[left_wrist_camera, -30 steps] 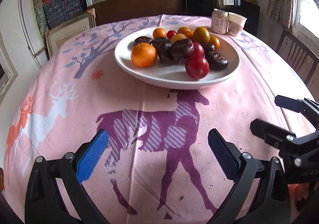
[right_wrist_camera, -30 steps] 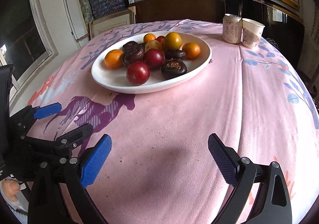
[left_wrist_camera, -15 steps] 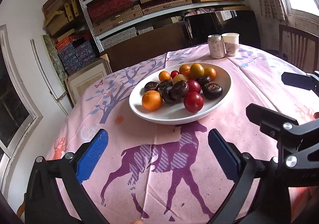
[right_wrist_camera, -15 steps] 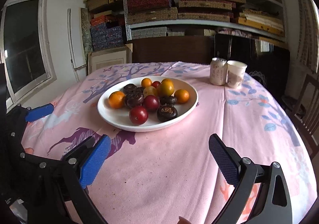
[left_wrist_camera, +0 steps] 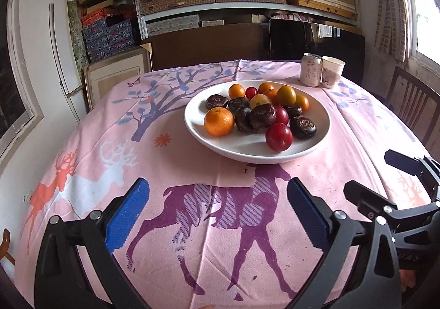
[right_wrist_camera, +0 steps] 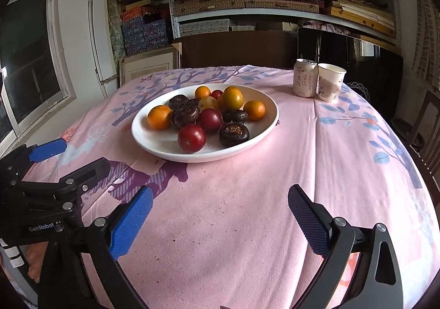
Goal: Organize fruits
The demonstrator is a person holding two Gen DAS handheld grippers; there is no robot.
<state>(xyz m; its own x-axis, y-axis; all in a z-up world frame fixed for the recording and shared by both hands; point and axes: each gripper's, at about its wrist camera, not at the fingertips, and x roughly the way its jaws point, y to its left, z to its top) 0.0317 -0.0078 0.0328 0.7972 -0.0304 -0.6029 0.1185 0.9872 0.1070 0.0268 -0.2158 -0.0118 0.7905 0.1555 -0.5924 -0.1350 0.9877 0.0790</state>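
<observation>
Both grippers sit lower and closer to the worktop than half a second ago, when the shelves filled more of each view; the white plate [left_wrist_camera: 257, 155] now looms larger and nearer the centre of both wrist views. On the left wrist view the left gripper [left_wrist_camera: 217, 215] hangs over the purple deer print of the pink tablecloth [left_wrist_camera: 110, 127], fingers spread wide with nothing between them, as before. The right gripper [right_wrist_camera: 218, 221] hovers over bare pink cloth on the near right side of the plate, likewise spread and empty. Each gripper shows in the other's view at the near edge: the right gripper [left_wrist_camera: 385, 177] at right, the left gripper [right_wrist_camera: 68, 157] at left. The fruits lie where they were, piled on the plate in the middle of the worktop: an orange [left_wrist_camera: 219, 121] at the near left, a red plum [left_wrist_camera: 278, 137] at the near edge, a dark brown fruit [left_wrist_camera: 302, 127] just right of it, more dark, yellow and orange ones heaped behind. At the far right stand a can [right_wrist_camera: 304, 78] and a paper cup [right_wrist_camera: 330, 82], touching or nearly so, unmoved.
</observation>
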